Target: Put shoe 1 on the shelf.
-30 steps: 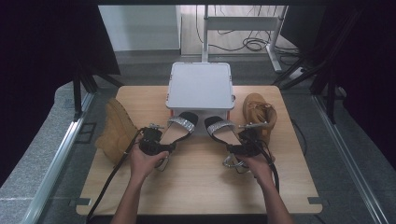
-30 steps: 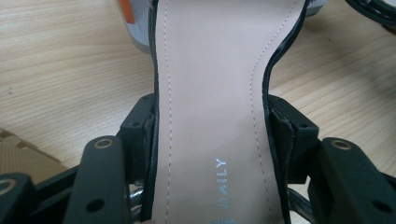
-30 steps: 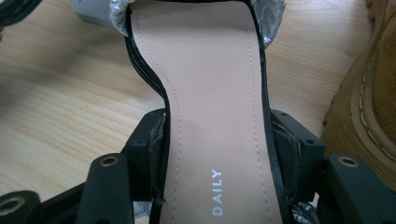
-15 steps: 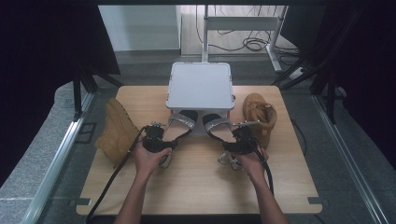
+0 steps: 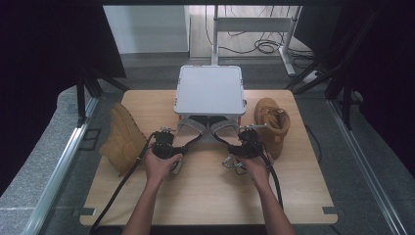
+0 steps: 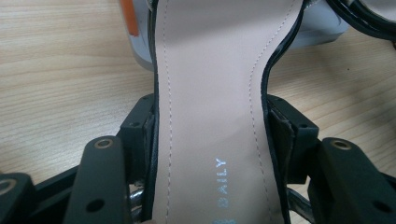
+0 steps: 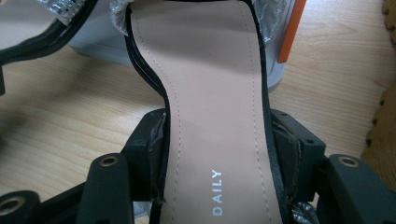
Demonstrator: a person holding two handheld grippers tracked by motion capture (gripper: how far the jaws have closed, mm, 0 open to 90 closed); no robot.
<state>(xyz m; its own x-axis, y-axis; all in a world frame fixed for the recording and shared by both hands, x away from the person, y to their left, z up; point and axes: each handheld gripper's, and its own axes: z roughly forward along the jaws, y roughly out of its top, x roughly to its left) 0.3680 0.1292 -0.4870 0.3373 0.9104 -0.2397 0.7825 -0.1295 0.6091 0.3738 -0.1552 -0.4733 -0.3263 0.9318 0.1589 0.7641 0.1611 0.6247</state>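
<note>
Two black sandals with beige insoles and silver straps lie in a V on the wooden table, toes under the front edge of a grey box [image 5: 210,89]. My left gripper [image 5: 166,145] is shut on the left sandal [image 5: 190,131], its pads [image 6: 144,130] pressing both sides of the narrow insole [image 6: 212,102]. My right gripper [image 5: 246,147] is shut on the right sandal [image 5: 224,129] the same way, jaws clamped on the insole [image 7: 215,116] printed "DAILY". Both sandal toes [image 7: 196,18] reach the box [image 7: 102,42].
A tan boot [image 5: 122,137] lies on its side at the table's left. Another tan boot [image 5: 272,125] stands right of the right gripper, its sole edge [image 7: 385,116] close by. Orange latches [image 6: 128,18] sit on the box. Cables trail toward the table's [image 5: 205,196] front edge.
Both grippers have pushed the sandals forward, so the toes now sit further under the box's front edge. The grips stay the same.
</note>
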